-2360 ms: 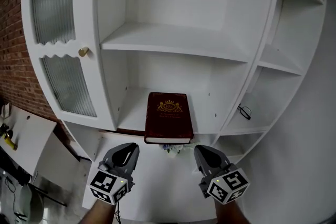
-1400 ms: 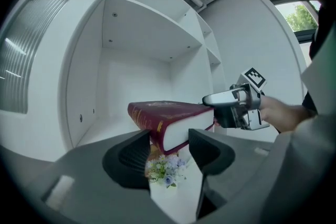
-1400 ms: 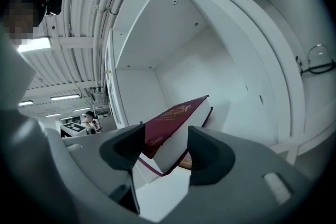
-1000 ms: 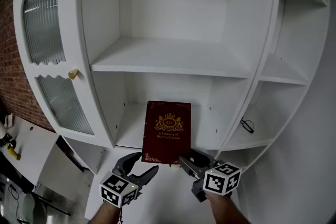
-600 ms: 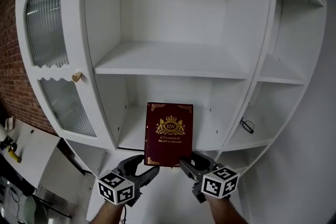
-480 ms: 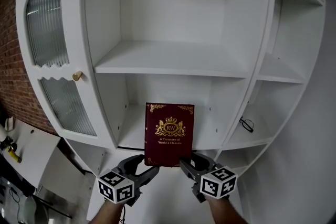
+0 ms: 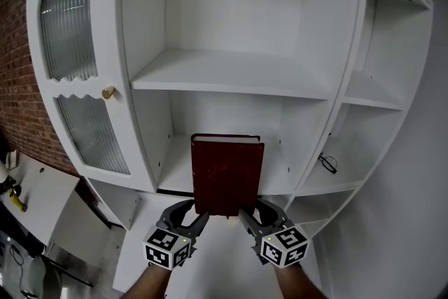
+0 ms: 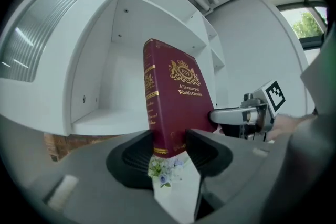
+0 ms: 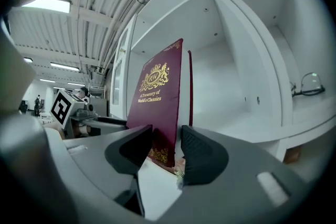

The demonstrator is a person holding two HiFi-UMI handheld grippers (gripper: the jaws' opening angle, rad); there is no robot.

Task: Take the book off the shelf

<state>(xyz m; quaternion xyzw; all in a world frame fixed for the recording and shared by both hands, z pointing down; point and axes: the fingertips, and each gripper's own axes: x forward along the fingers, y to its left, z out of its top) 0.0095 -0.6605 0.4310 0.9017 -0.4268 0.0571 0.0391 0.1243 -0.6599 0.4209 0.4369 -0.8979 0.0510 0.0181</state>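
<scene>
Book (image 7: 227, 175) held upright before shelf (image 7: 175, 175), clamped at 7 o'clock by L gripper (image 7: 189, 212), at 5 o'clock by R gripper (image 7: 257, 212), whose jaws were just closed further on it.

Bright, even indoor light falls on a white shelf unit (image 7: 231, 73); soft grey shadows lie under each shelf above the left gripper (image 7: 189, 215). The head view is sharp, but its wide lens bows the cabinet sides outward. Both gripper views are fisheye circles with black corners. In the left gripper view the gripper's dark body is close and blurred, and daylight from a window (image 8: 310, 23) glares up and to its right. The right gripper view catches a glowing ceiling strip light (image 9: 44, 5) overhead.
</scene>
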